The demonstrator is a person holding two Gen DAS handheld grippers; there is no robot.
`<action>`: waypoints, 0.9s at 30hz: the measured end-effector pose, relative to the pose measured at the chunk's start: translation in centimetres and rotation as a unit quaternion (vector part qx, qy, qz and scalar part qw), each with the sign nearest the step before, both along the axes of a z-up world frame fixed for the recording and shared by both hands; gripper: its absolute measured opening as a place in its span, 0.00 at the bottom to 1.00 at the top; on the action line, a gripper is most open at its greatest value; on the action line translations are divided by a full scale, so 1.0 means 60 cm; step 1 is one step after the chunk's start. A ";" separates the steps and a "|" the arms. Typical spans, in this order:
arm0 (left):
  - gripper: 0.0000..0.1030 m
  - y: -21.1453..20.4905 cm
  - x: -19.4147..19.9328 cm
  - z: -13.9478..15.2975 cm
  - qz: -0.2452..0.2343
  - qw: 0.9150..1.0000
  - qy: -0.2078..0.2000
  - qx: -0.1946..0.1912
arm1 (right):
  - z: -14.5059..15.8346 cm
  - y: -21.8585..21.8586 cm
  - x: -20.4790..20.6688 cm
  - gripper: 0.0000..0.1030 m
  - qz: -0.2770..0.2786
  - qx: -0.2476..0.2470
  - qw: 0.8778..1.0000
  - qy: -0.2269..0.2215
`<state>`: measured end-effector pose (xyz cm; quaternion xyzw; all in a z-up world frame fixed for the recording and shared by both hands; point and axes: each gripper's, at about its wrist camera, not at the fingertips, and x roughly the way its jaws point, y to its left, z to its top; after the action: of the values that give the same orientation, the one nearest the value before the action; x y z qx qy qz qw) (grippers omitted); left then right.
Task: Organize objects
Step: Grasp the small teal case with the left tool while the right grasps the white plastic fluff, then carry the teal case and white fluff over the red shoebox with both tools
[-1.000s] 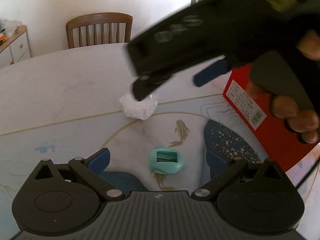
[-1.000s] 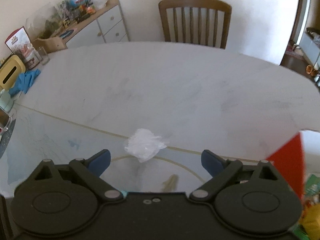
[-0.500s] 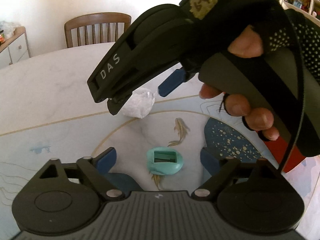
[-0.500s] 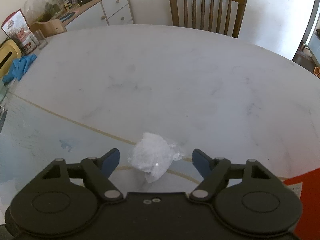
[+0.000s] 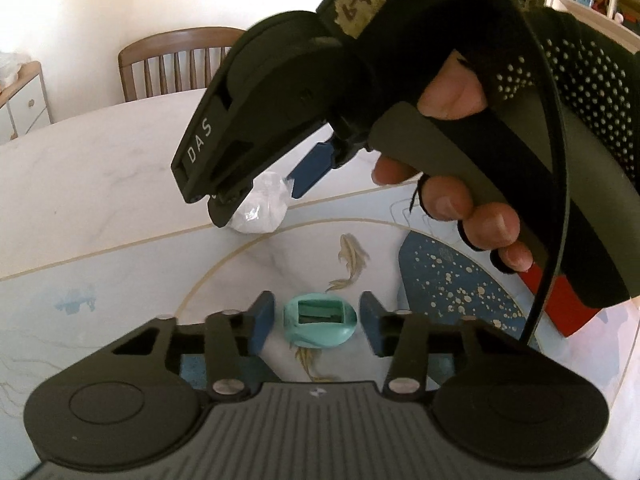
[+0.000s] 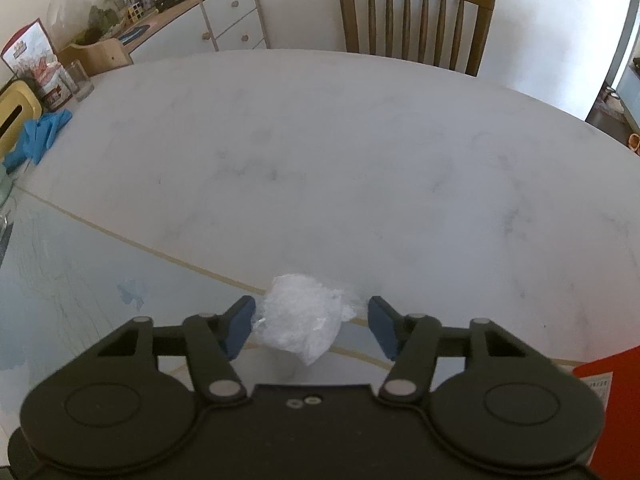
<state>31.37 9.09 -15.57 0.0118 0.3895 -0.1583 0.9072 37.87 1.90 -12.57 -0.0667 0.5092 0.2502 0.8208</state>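
A small teal sharpener-like object (image 5: pixel 319 326) lies on the table mat between the fingers of my left gripper (image 5: pixel 317 322), which stand close on either side with small gaps. A crumpled white plastic ball (image 6: pixel 298 322) lies on the table between the fingers of my right gripper (image 6: pixel 310 326); the left pad touches it, the right pad stands apart. In the left wrist view the right gripper (image 5: pixel 256 184) and the gloved hand holding it hang over the plastic ball (image 5: pixel 260 206).
A red box (image 5: pixel 560 304) lies at the right, also shown in the right wrist view (image 6: pixel 604 404). A wooden chair (image 6: pixel 416 20) stands at the table's far side. Blue gloves (image 6: pixel 38 136), a glass (image 6: pixel 78 80) and a yellow box (image 6: pixel 16 114) are far left.
Both grippers have narrowed around their objects. The right gripper came down and forward until the plastic ball sits between its fingers. The left fingers closed in on the teal object.
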 end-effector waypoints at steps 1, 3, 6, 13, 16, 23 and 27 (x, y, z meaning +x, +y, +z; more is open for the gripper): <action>0.38 -0.001 0.000 0.000 -0.001 1.000 0.000 0.001 | 0.002 -0.001 -0.001 0.50 -0.001 0.002 1.000 -0.002; 0.37 -0.002 0.000 0.001 -0.001 1.000 0.002 0.002 | 0.005 0.000 -0.006 0.44 -0.001 0.003 1.000 -0.005; 0.37 -0.004 0.000 0.003 -0.001 1.000 0.007 0.005 | 0.011 -0.001 -0.011 0.39 -0.004 0.000 1.000 -0.014; 0.37 -0.003 -0.008 0.021 0.002 1.000 0.014 -0.003 | 0.036 -0.028 -0.030 0.39 -0.020 0.012 1.000 -0.017; 0.37 0.001 -0.012 0.037 0.004 1.000 0.014 -0.009 | 0.055 -0.045 -0.048 0.39 -0.021 0.020 0.999 -0.022; 0.37 -0.005 -0.039 0.092 0.003 1.000 0.013 -0.023 | 0.113 -0.096 -0.097 0.39 -0.030 0.052 0.997 -0.044; 0.37 -0.010 -0.059 0.126 0.001 1.000 0.007 -0.025 | 0.147 -0.128 -0.130 0.39 -0.035 0.066 0.995 -0.062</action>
<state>27.85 8.51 -7.98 -0.0119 0.3918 -0.1671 0.9047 30.08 -5.79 -3.76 -0.0103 0.4413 0.2501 0.8617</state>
